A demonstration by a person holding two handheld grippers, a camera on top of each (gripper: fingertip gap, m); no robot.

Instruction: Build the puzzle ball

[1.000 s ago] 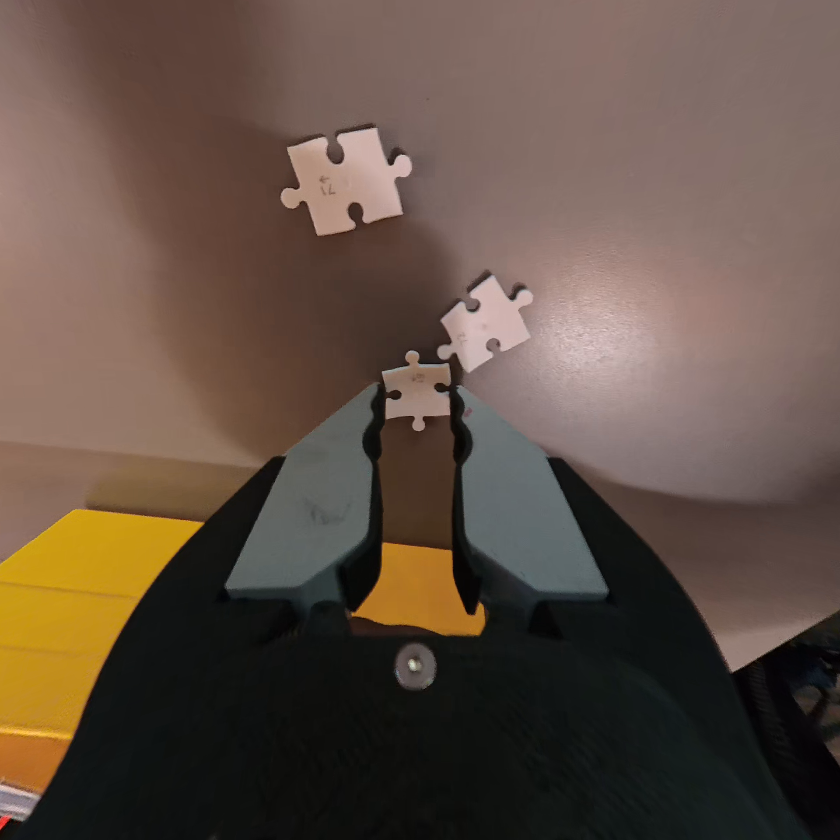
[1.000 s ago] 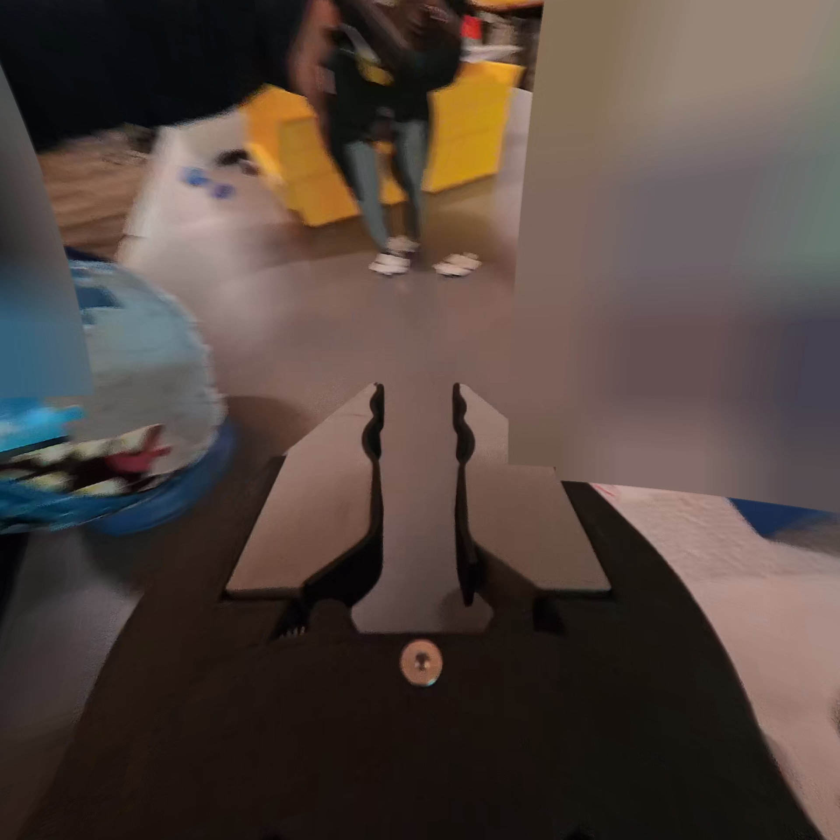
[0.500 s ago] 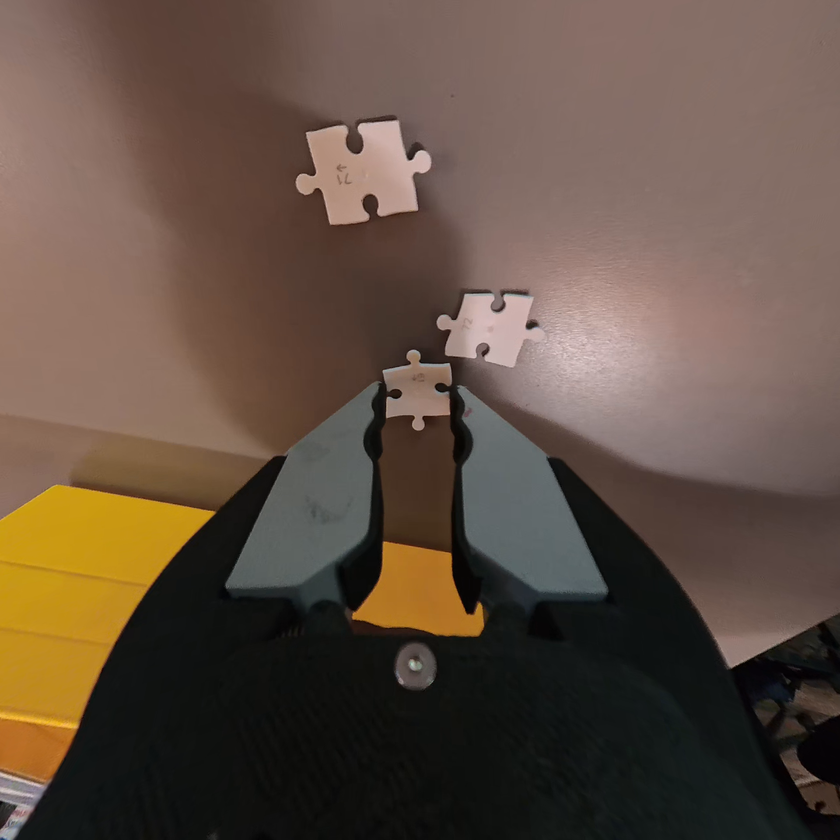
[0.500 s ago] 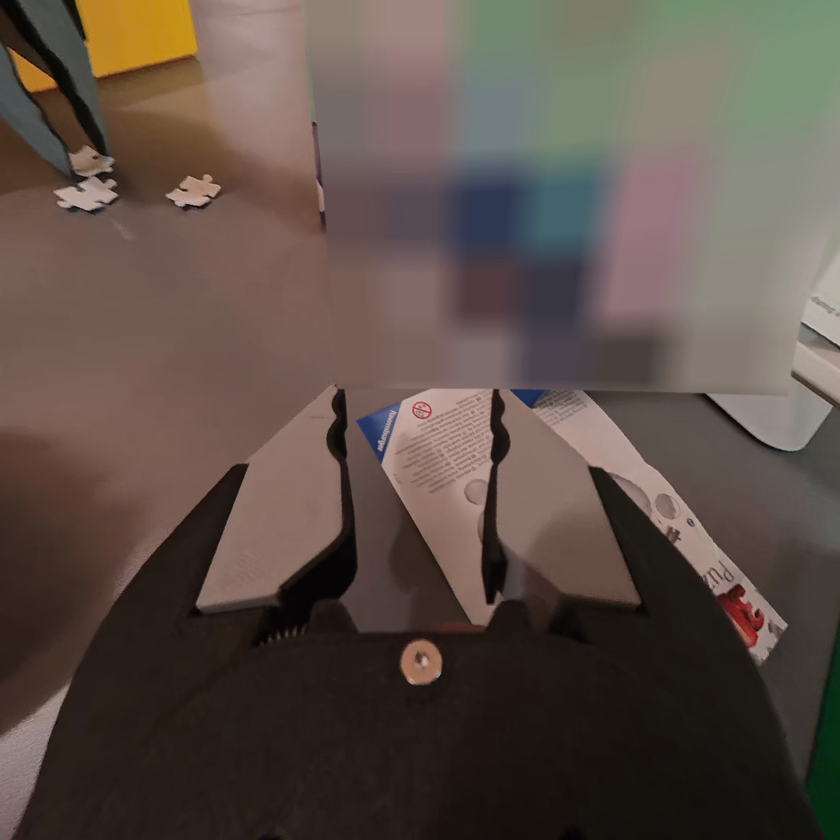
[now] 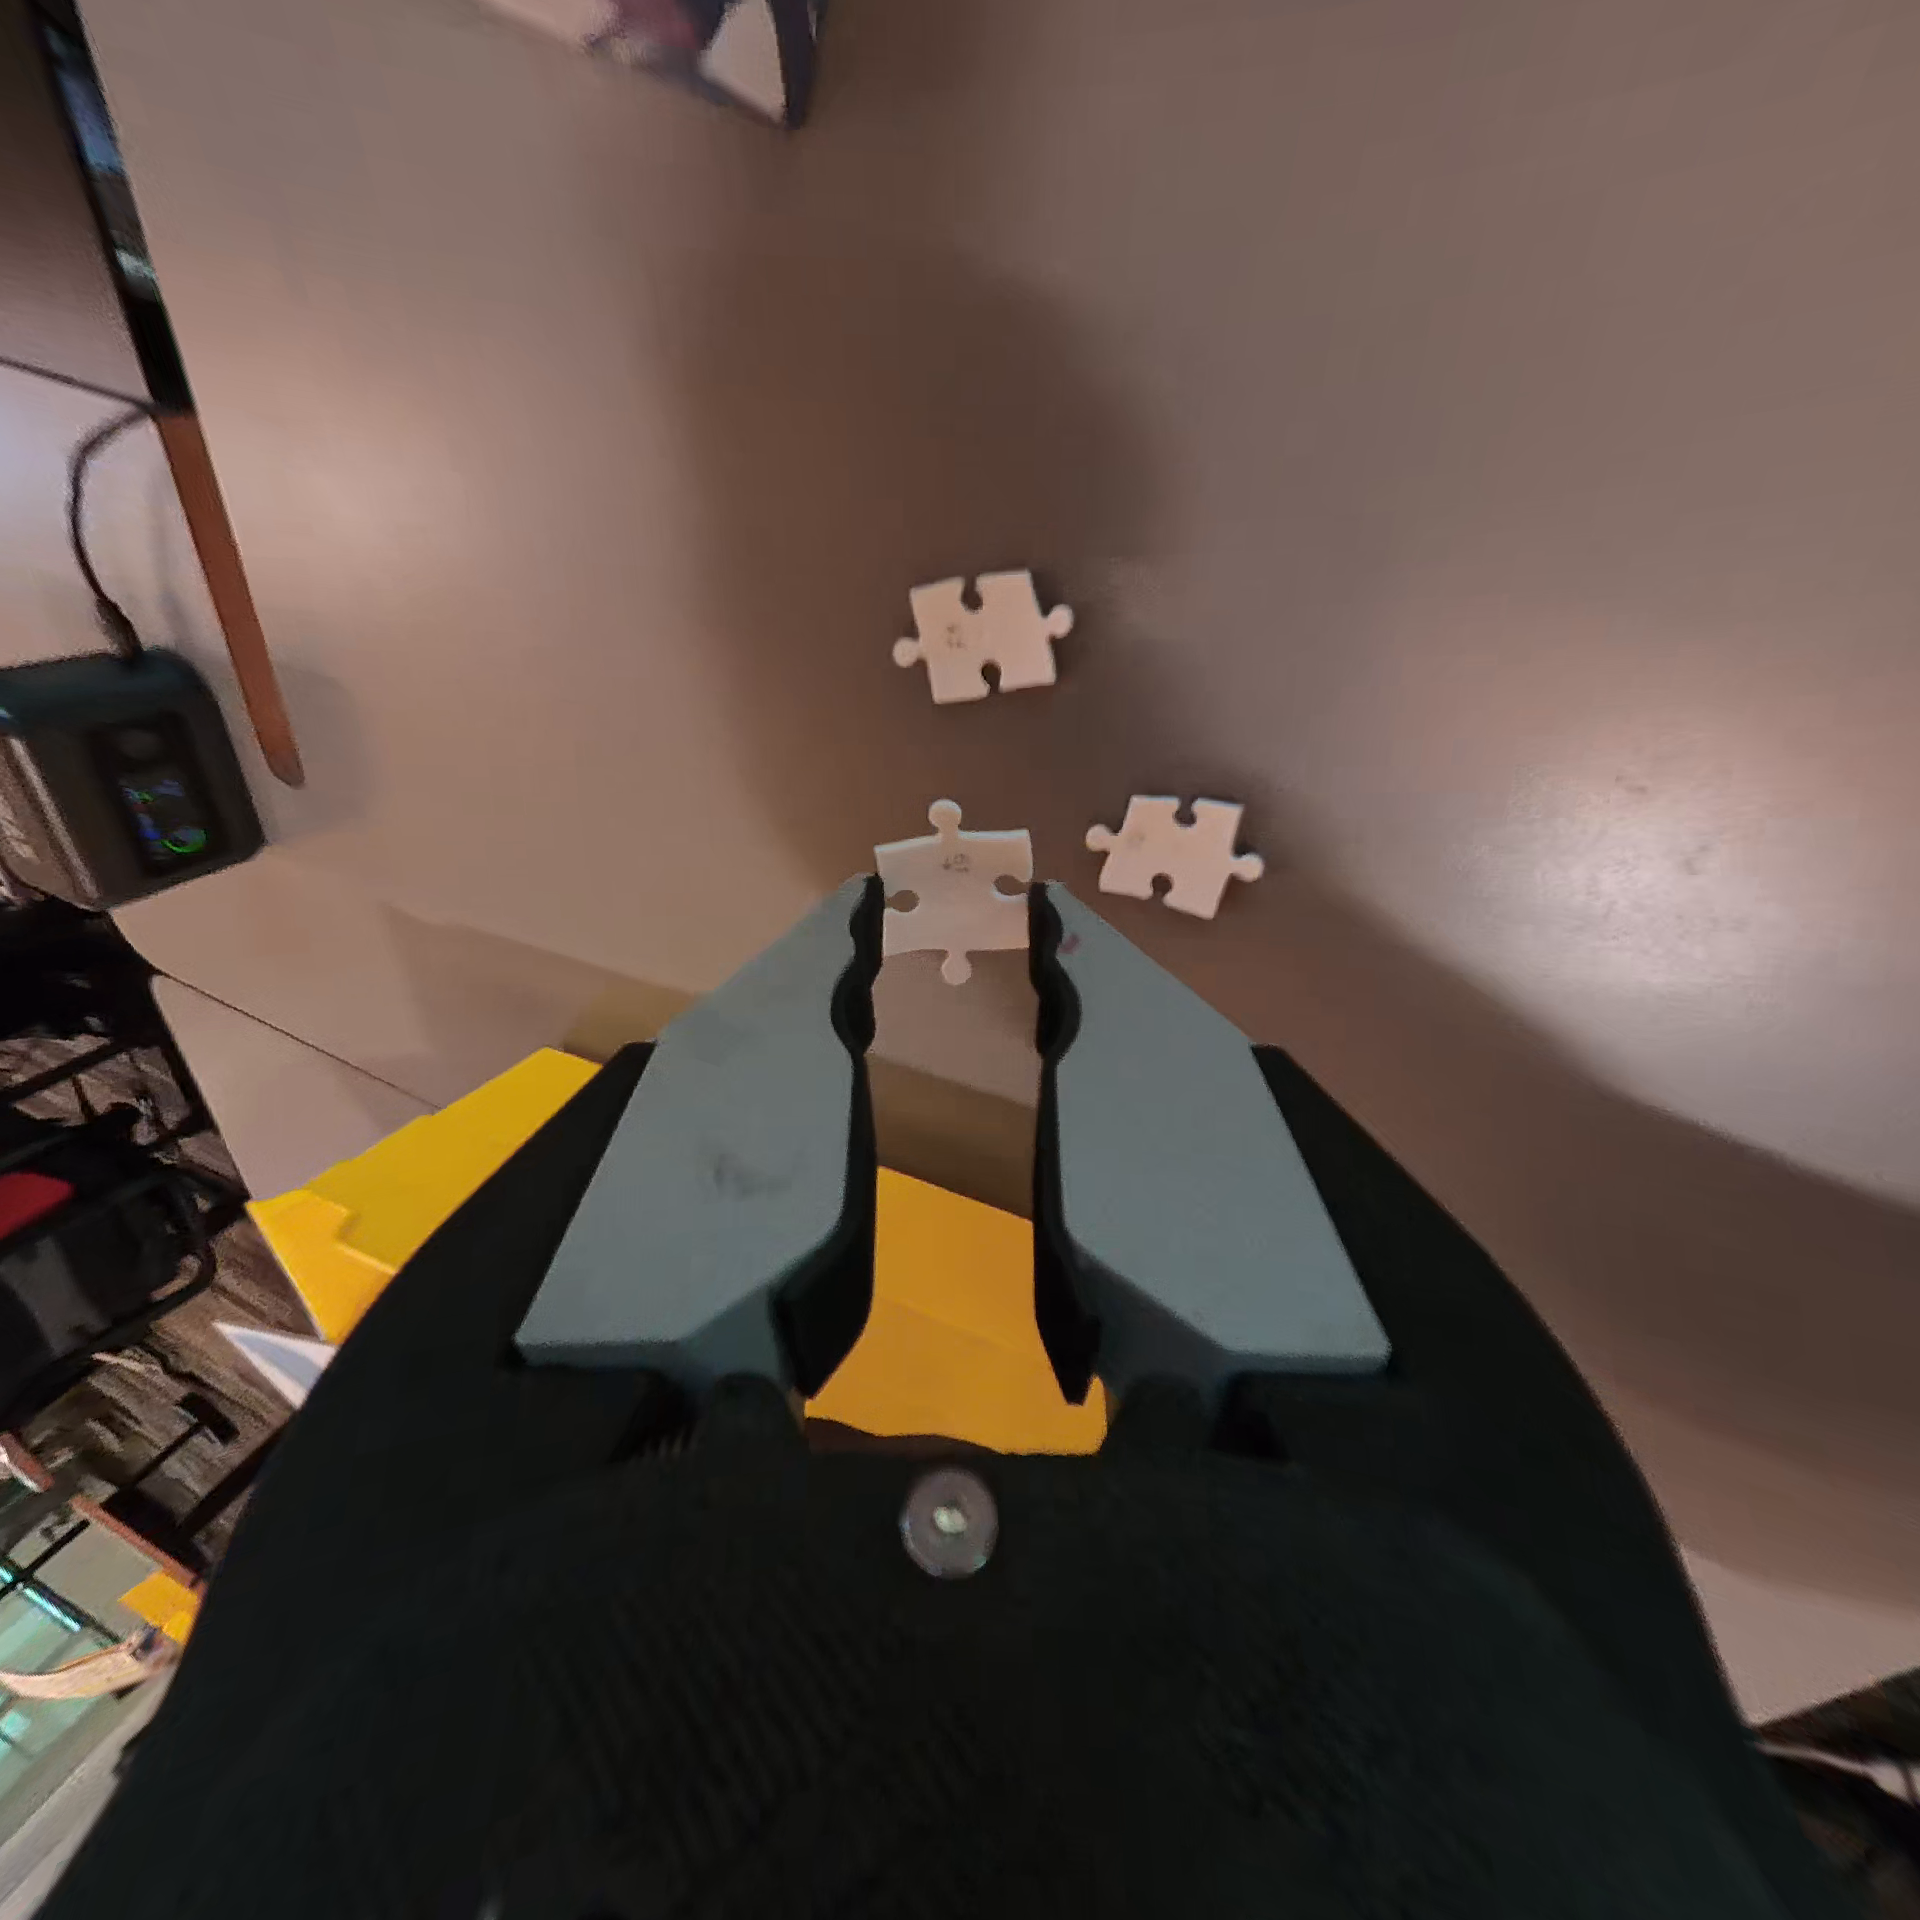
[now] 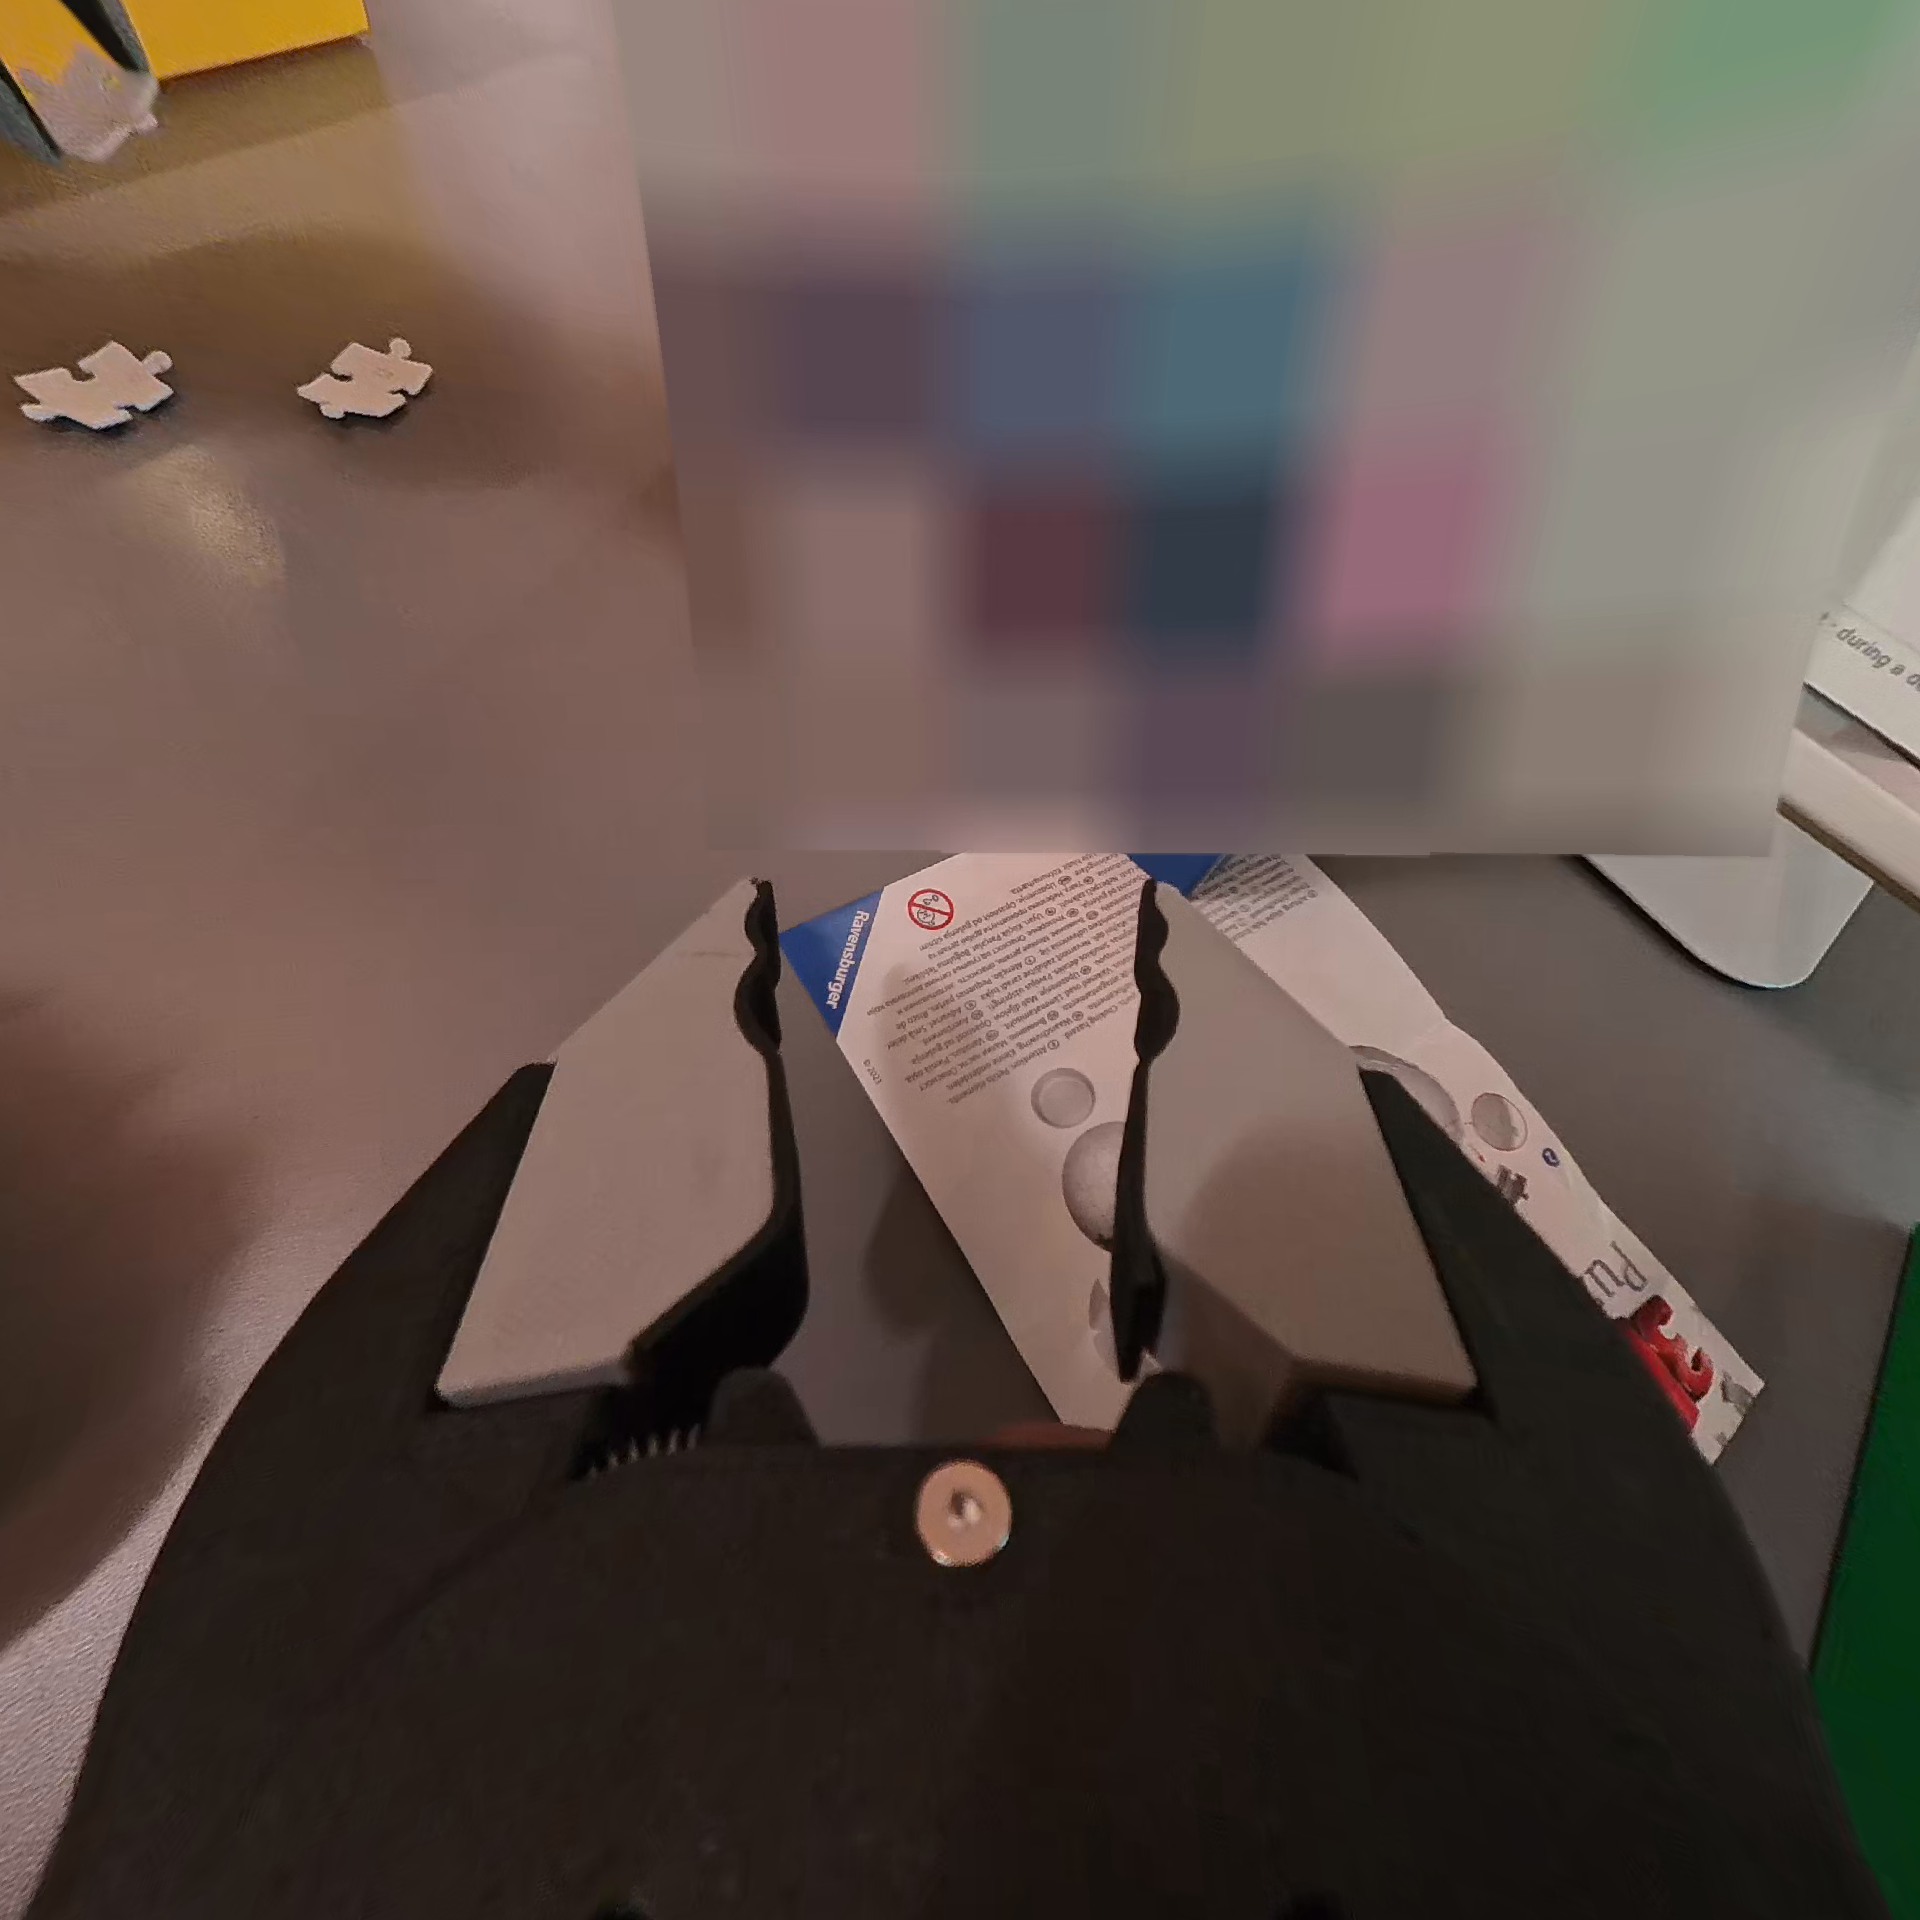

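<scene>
A: What is sitting at the far left of the left wrist view?

B: A dark grey device with a small lit screen (image 5: 135, 779) is resting at the edge of the brown-grey matte tabletop (image 5: 1455, 520), and a yellow box (image 5: 436, 1216) is showing below the table edge.

A: And the left gripper (image 5: 954, 896)?

B: Its blue-grey fingers (image 5: 727, 1143) are pinching a white jigsaw-shaped puzzle piece, blank side up, (image 5: 956, 888) by its two side edges, lifted off the table. A second white piece (image 5: 982, 636) is lying flat farther ahead, and a third white piece (image 5: 1174, 854) is lying just to the right of the held one, apart from it.

A: What is the right gripper (image 6: 951, 904) doing?

B: Its jaws are standing wide apart with nothing between them, hovering over a white and blue printed instruction leaflet (image 6: 997, 1039) spread on the table. A white rounded object (image 6: 1756, 914) is sitting at the right edge. Both loose pieces are showing well off to its left.
</scene>
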